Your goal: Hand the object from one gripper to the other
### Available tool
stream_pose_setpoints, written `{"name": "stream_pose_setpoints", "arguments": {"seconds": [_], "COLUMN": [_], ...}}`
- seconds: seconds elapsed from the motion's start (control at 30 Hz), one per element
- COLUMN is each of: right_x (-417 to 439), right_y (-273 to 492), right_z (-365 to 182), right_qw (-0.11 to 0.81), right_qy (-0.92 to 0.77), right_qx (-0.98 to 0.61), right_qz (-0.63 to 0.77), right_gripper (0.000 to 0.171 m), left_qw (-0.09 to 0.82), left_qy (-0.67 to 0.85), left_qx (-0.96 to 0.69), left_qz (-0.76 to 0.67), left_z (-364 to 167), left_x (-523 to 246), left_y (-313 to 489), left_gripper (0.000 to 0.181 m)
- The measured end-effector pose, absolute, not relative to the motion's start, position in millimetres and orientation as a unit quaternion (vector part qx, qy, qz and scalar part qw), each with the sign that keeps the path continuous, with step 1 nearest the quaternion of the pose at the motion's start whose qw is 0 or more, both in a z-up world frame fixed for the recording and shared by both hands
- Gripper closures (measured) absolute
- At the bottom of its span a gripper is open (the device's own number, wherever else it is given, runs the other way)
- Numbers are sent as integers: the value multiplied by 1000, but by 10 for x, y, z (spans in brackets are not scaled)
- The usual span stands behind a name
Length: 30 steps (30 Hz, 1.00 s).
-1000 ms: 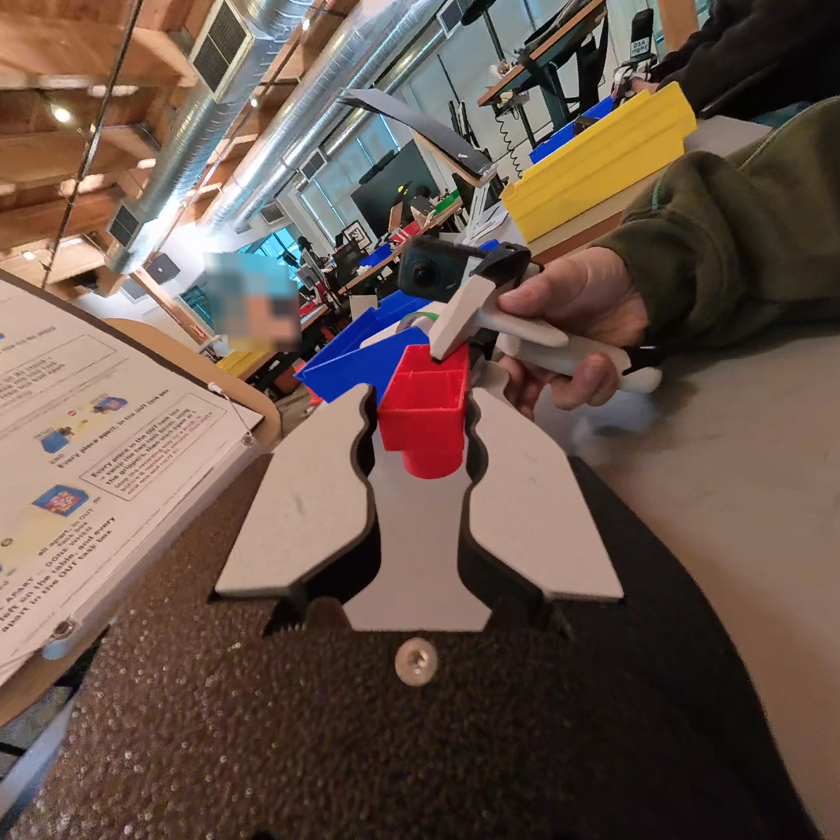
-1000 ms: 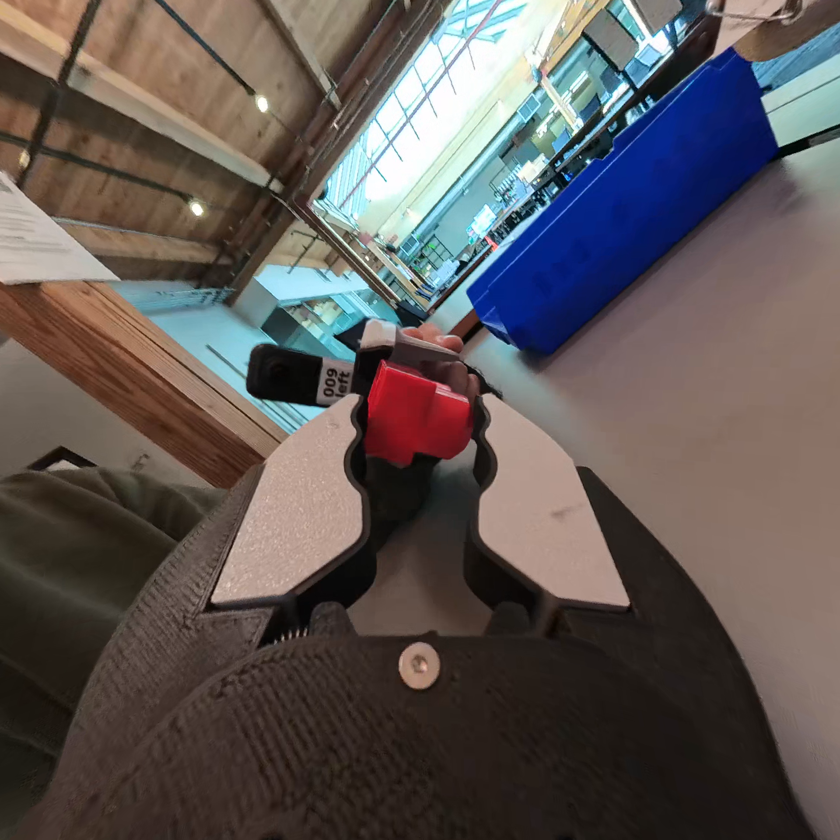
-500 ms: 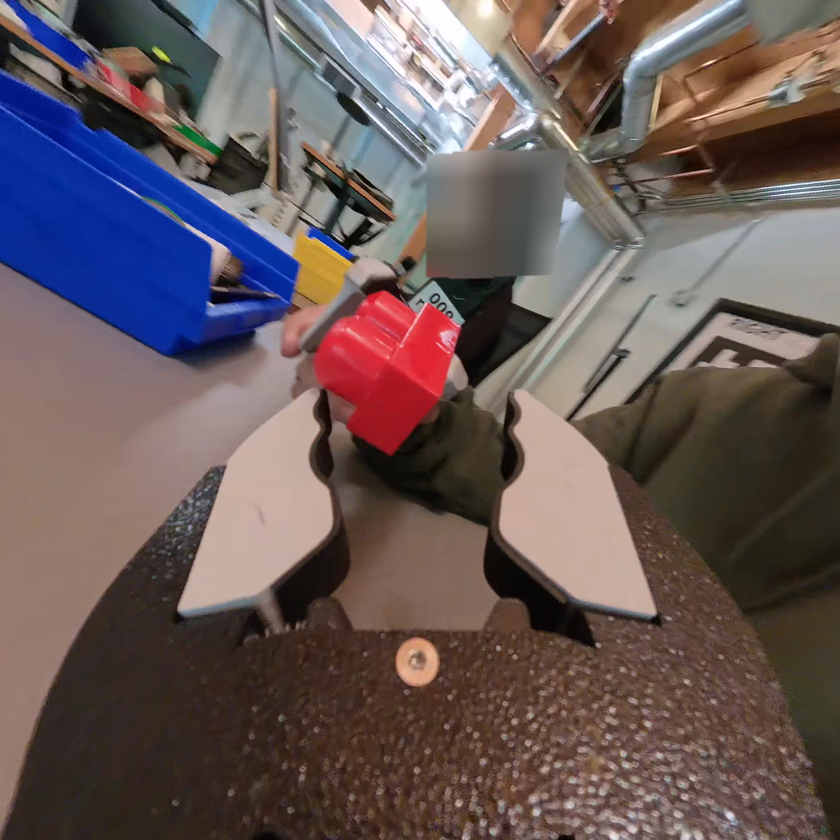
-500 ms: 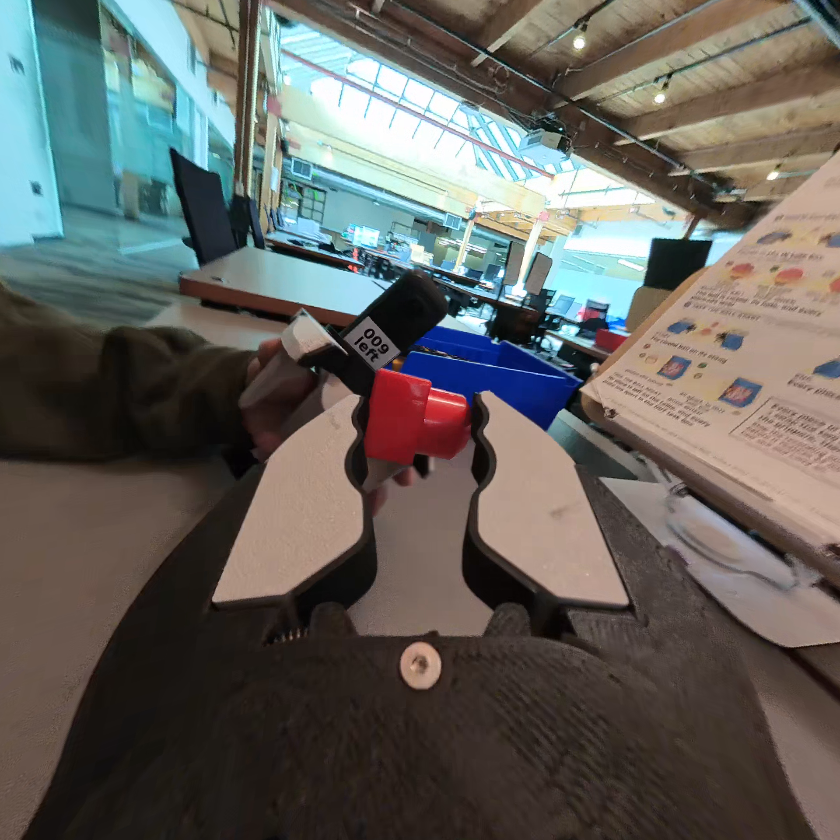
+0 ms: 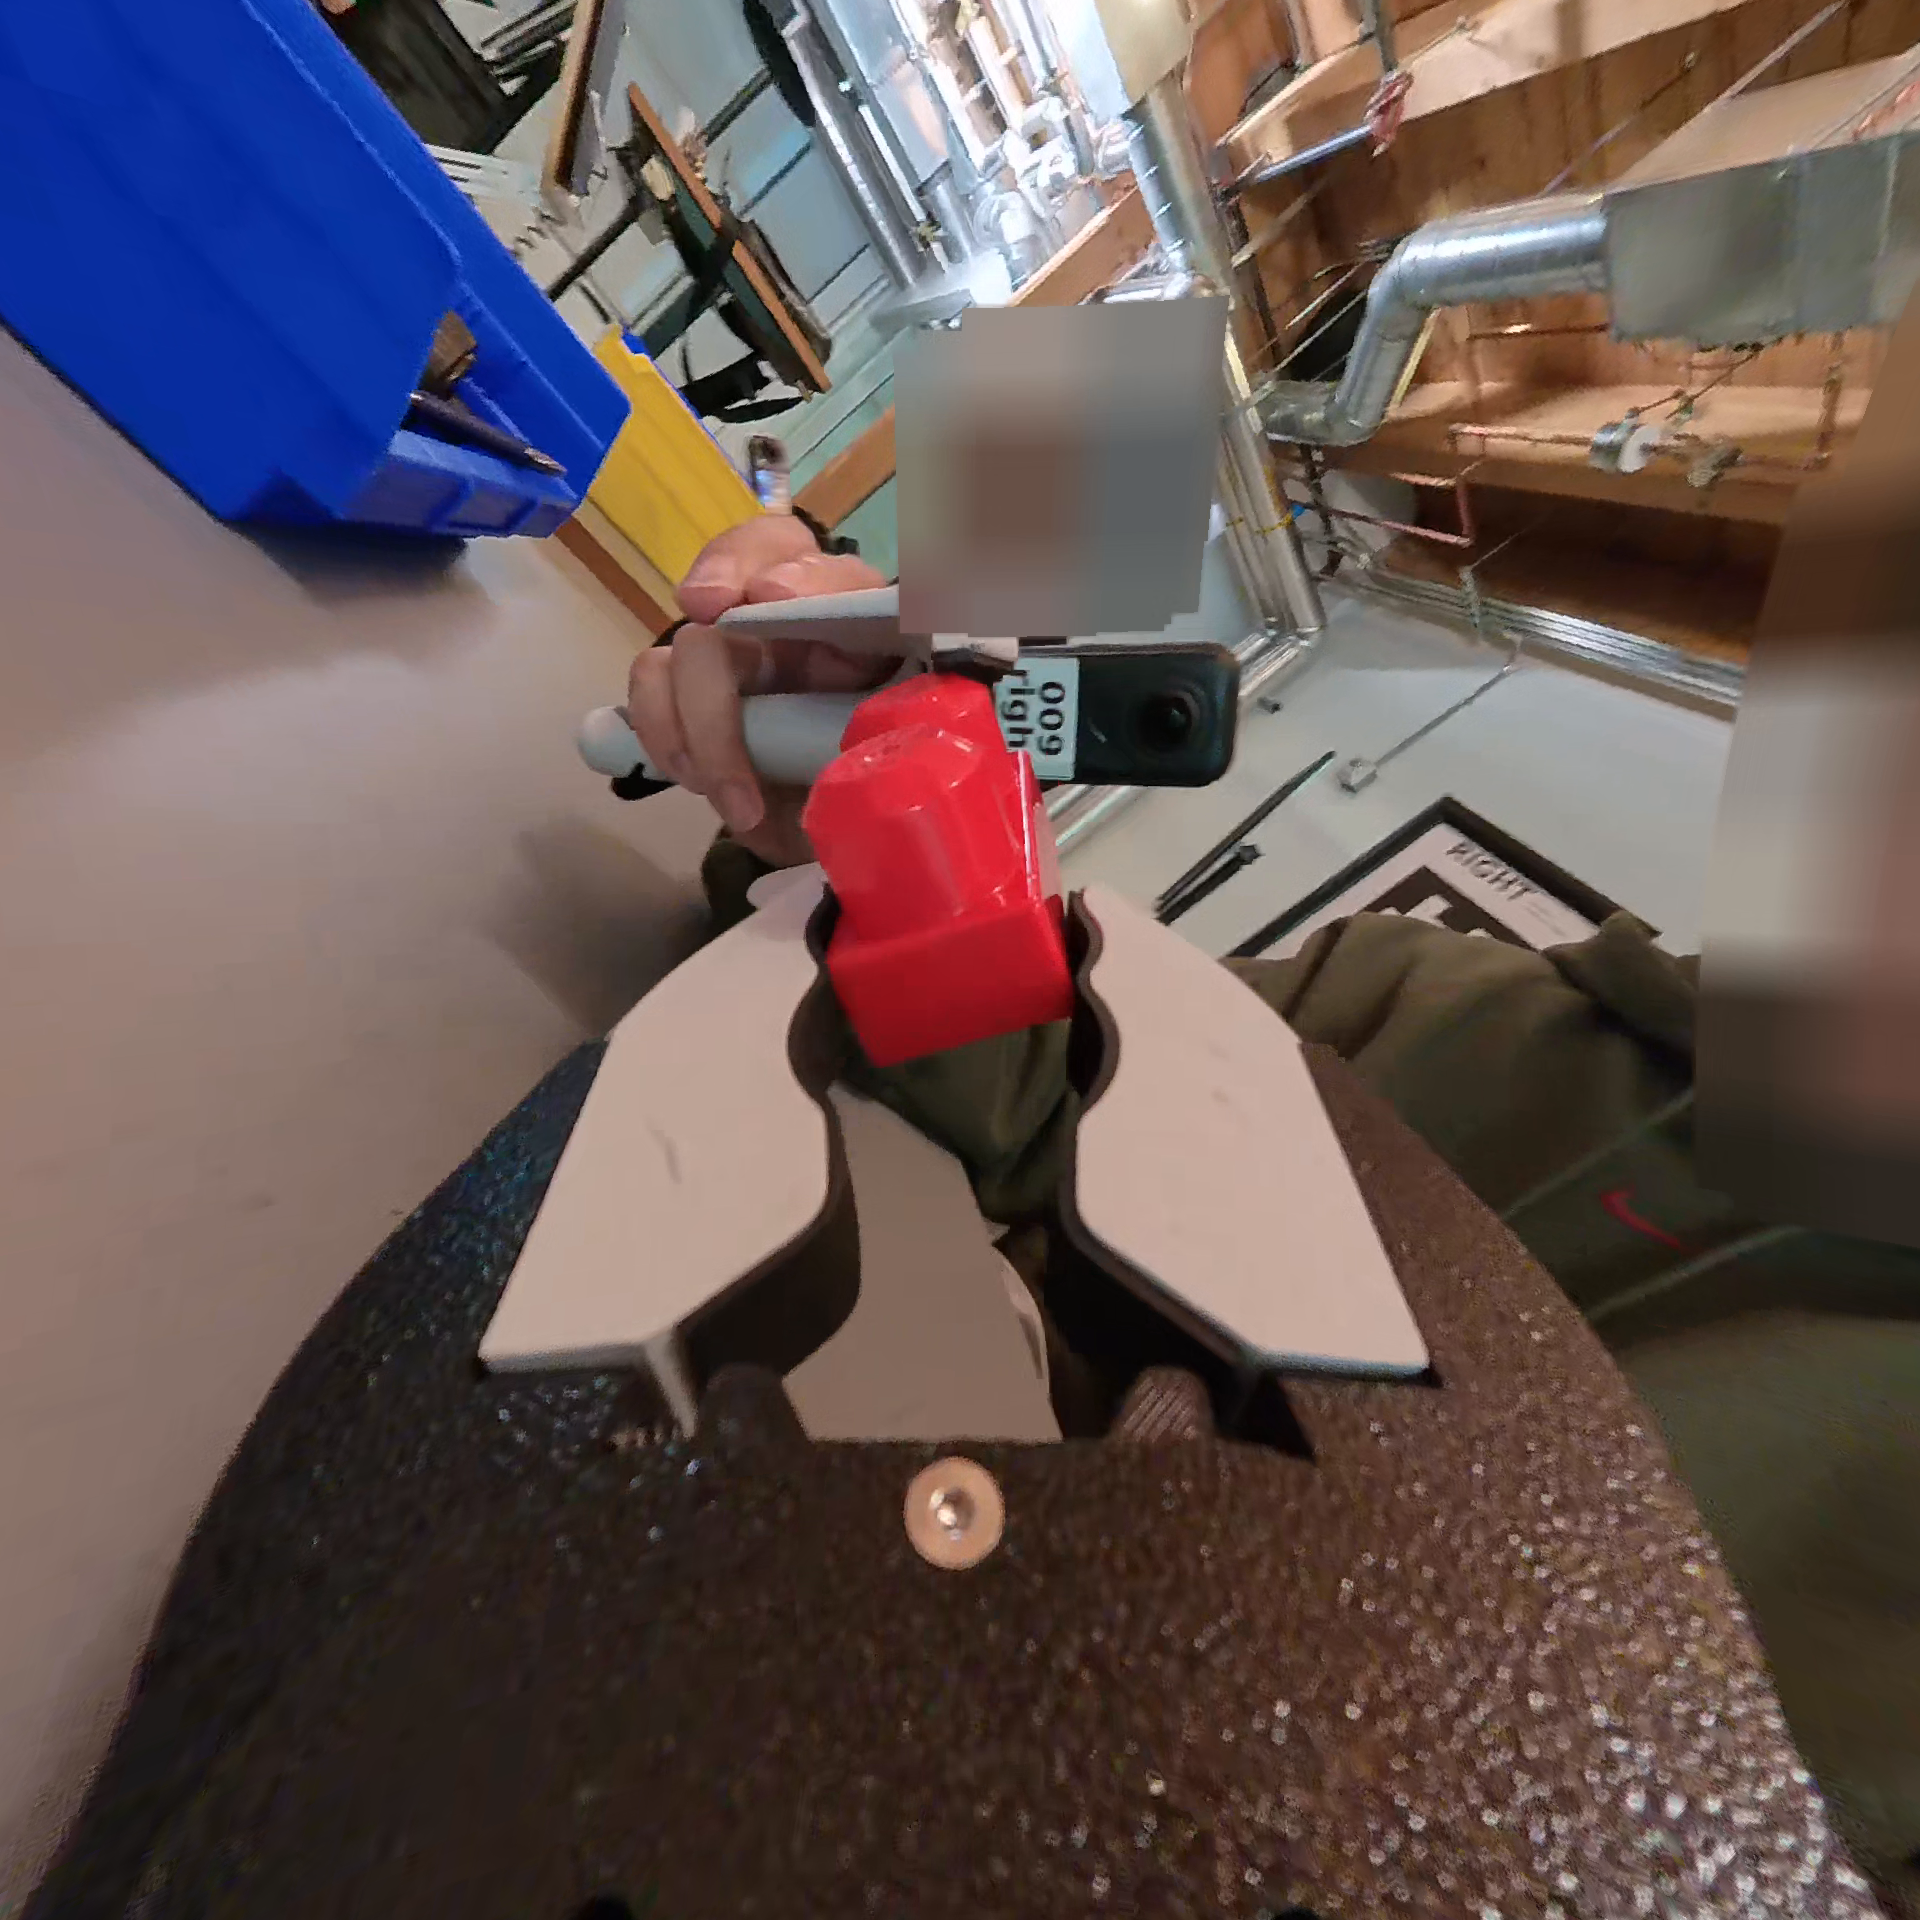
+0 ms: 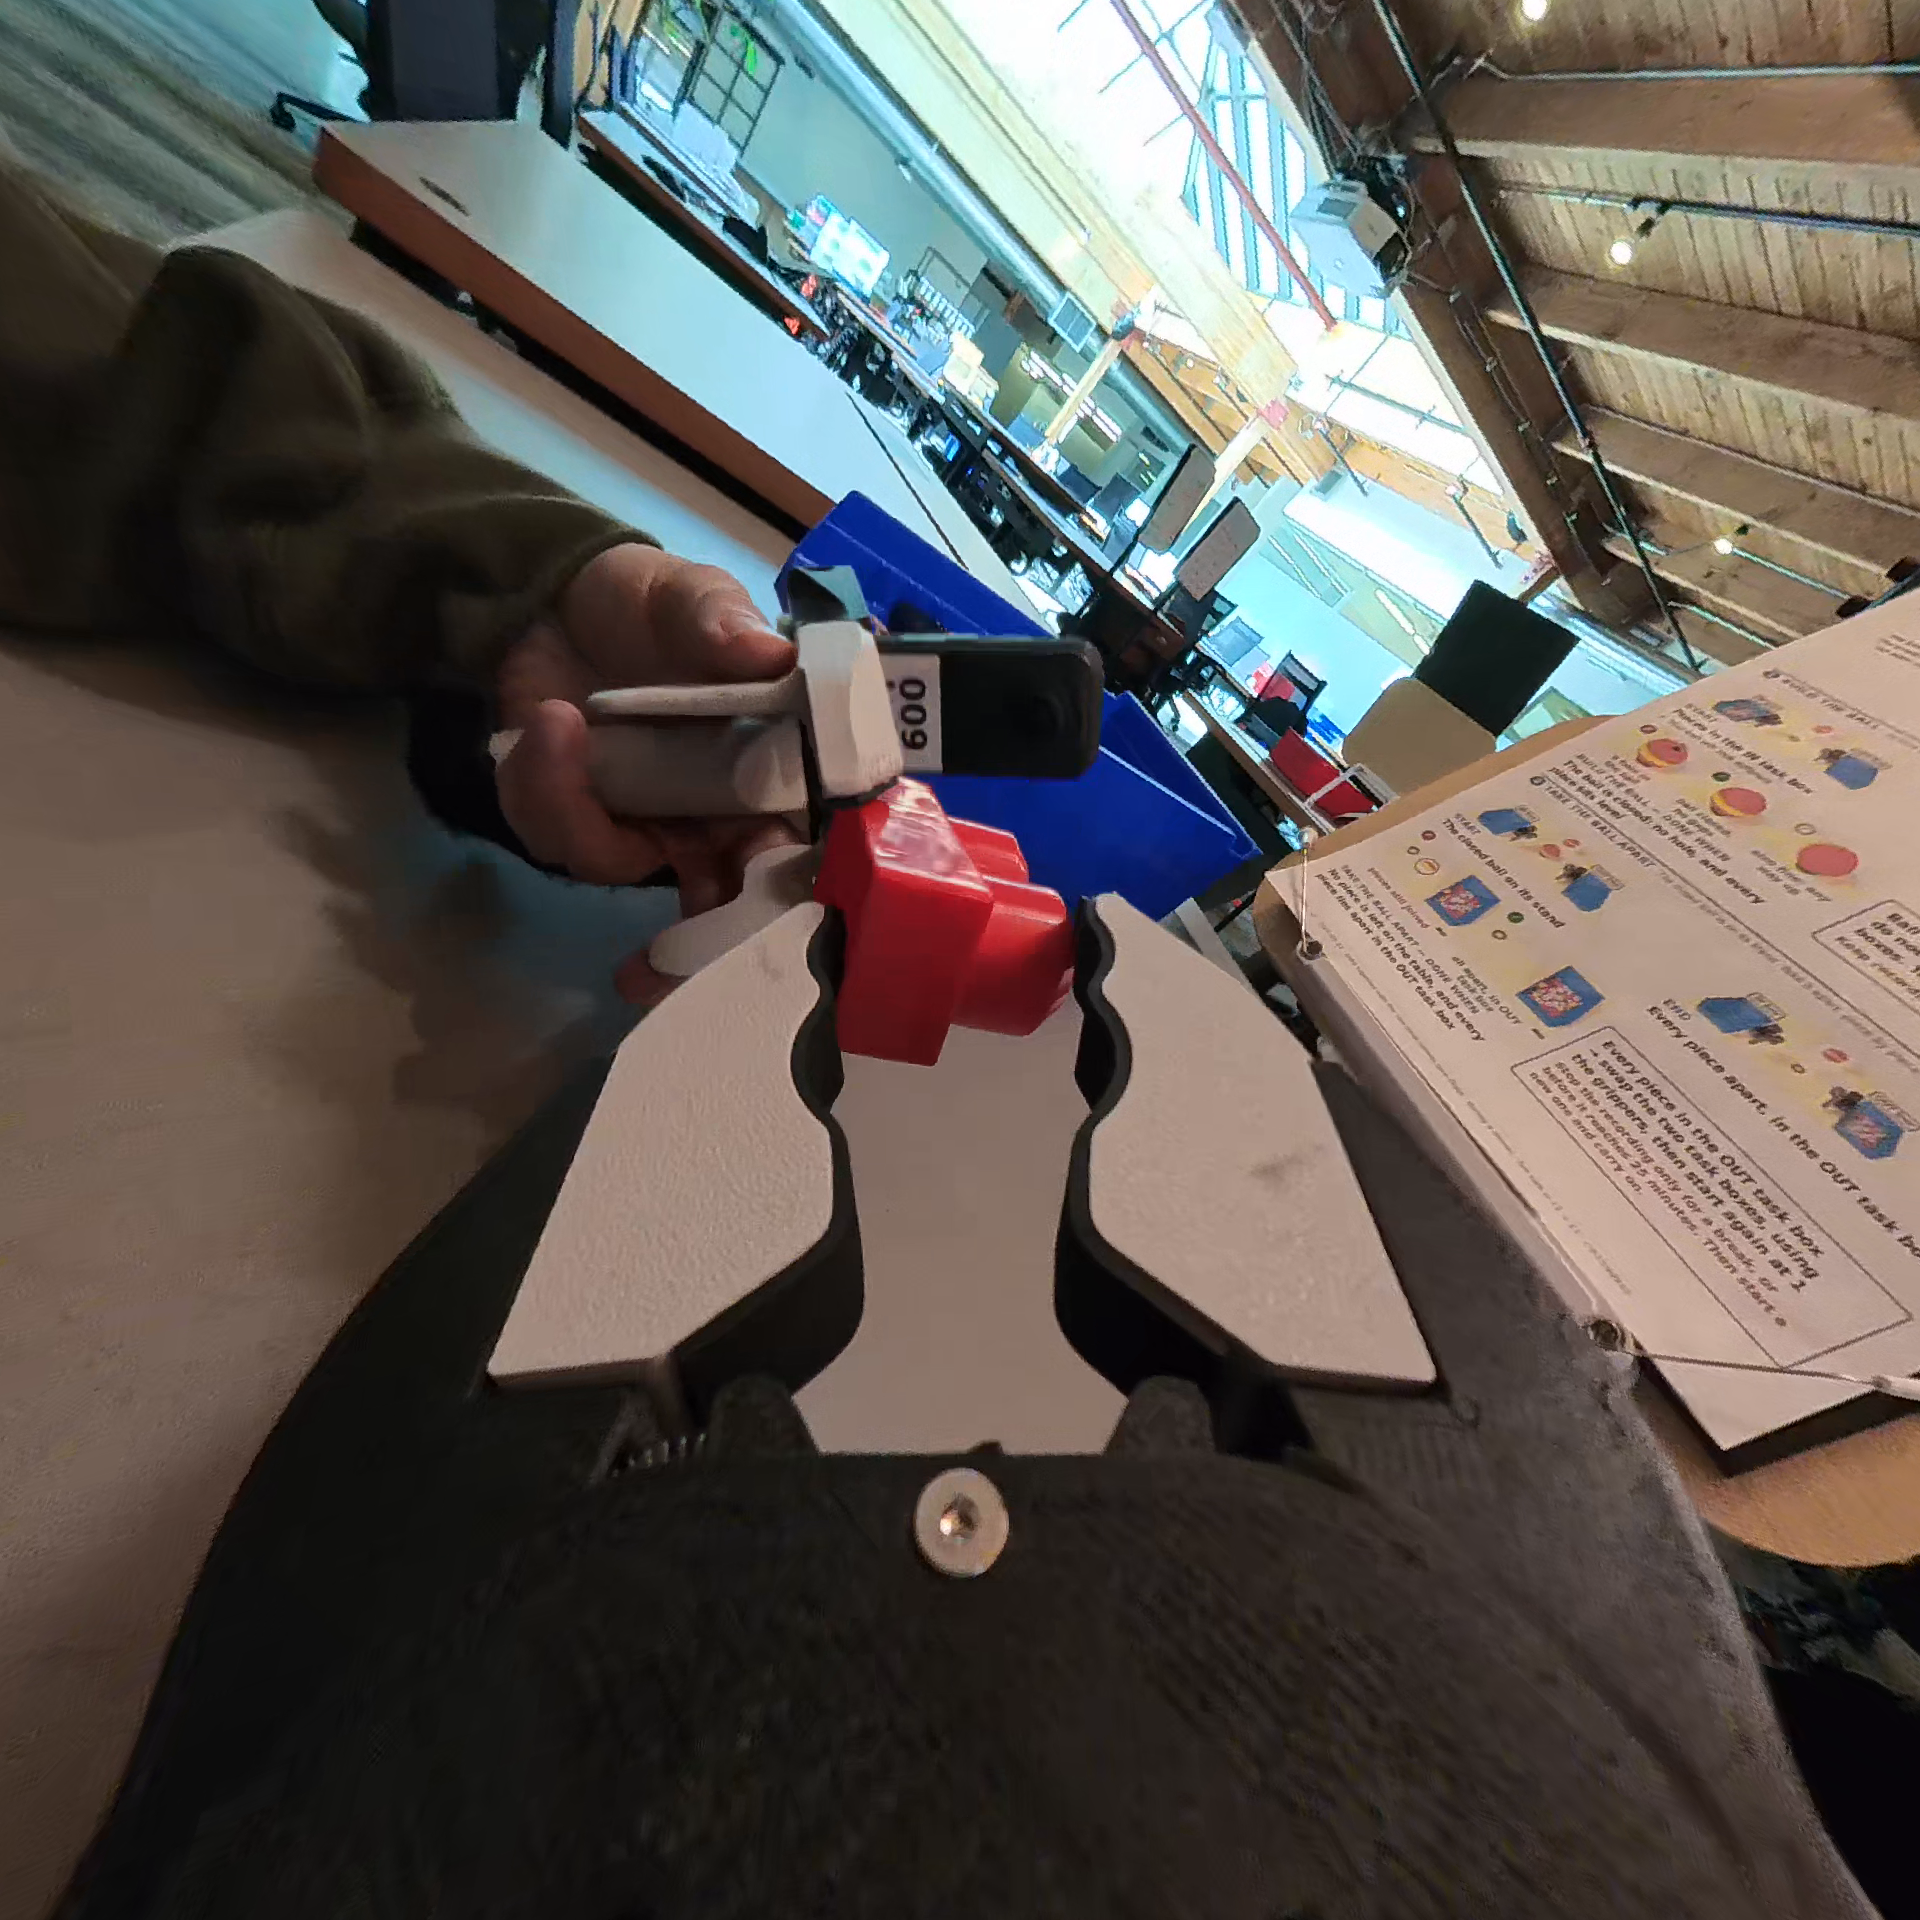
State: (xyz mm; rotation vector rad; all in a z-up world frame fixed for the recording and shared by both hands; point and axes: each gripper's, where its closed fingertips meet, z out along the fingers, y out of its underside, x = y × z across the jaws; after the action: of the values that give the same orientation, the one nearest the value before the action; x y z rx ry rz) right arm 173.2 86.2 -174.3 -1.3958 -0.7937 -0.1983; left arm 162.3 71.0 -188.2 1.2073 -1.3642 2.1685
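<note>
A red plastic block with round studs is held in the air above the grey table. My left gripper is shut on its square base. My right gripper is shut on the same block, with one finger on the flat side and the other on a stud. The two grippers meet nose to nose. In the left wrist view the right gripper's body and camera show just behind the block, with a hand on its handle. In the right wrist view the left gripper shows behind the block.
A blue bin and a yellow bin stand on the table beyond the grippers. The blue bin also shows in the right wrist view. An instruction sheet on a wooden board stands close on the right. Olive sleeves flank both grippers. My two grippers' fingertips are within a few centimetres of each other.
Half a second ago my left gripper was open with the block in the right gripper. The left has now closed on the block's base. Both grippers have turned together.
</note>
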Motion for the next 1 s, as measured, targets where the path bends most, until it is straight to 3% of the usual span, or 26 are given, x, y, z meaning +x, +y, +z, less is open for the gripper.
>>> {"name": "stream_pose_setpoints", "arguments": {"seconds": [0.13,0.23,0.3,0.43,0.5,0.67,0.83,0.93,1.0], "right_x": [1823,1868,1846,1783,1729,1699,1743,1914,2303], "right_y": [903,953,945,908,898,936,949,971,909], "right_z": [-1848,-1883,-1846,-1710,-1674,-1750,-1760,-1711,-1490], "right_qw": [669,653,646,639,636,650,656,680,730], "right_qy": [-303,-197,-135,-63,-61,-96,-129,-125,-76], "right_qx": [-677,-725,-721,-675,-660,-679,-694,-698,-675], "right_qz": [-44,99,211,364,394,327,268,187,75], "right_gripper": [120,84,80,99,120,134,135,135,135], "left_qw": [61,-80,-154,-213,-228,-243,-242,-244,-259], "left_qy": [-530,-561,-578,-603,-612,-642,-648,-626,-618], "left_qx": [451,428,385,318,306,305,338,374,389], "left_qz": [715,704,702,700,693,660,638,639,632], "left_z": [-2088,-2042,-1933,-1796,-1795,-1910,-1996,-2005,-2002], "left_x": [1717,1782,1755,1666,1661,1693,1760,1843,1873], "left_y": [781,941,981,931,911,877,899,957,1030], "left_gripper": [141,142,141,141,142,141,140,122,120]}}
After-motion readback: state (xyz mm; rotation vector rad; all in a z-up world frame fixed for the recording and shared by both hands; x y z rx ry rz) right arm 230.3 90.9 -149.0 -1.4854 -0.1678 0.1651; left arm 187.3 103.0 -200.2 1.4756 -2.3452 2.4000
